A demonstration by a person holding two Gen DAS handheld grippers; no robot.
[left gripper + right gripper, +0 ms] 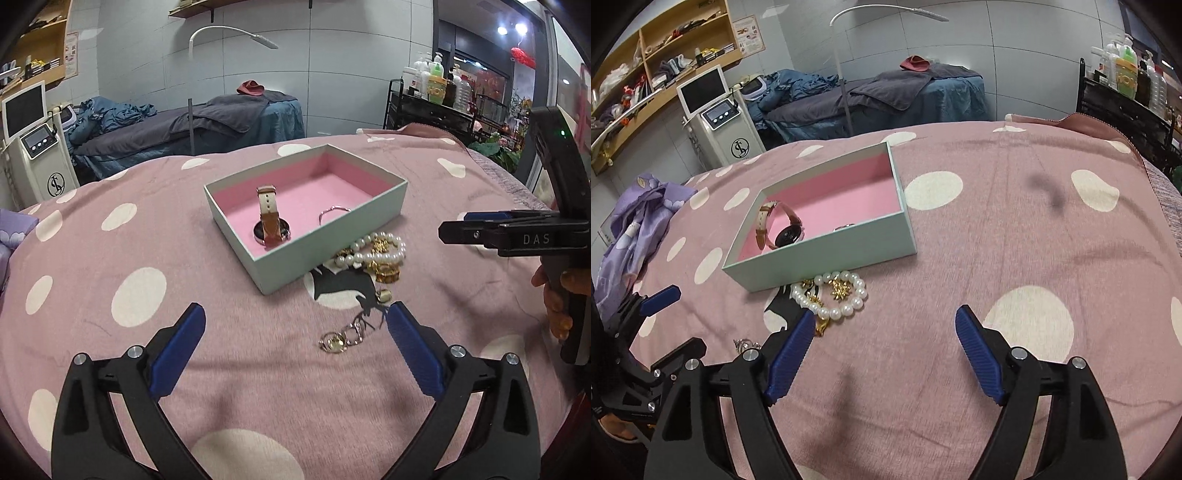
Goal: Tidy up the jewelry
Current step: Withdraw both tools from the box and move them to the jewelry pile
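Midway through the sorting, a strapped watch (269, 218) and a thin bangle (332, 213) are already laid in the pink-lined box (334, 236) on the spotted blanket (110, 258). Both the left gripper (295, 325) and the right gripper (886, 325) are held wide open and empty. A pearl bracelet (834, 297) tangled with gold pieces lies against the box's near wall, and a small gold watch (341, 338) nearer still, just beside the left gripper's right finger. One loose piece must next be singled out; the tangle is judged the main obstacle.
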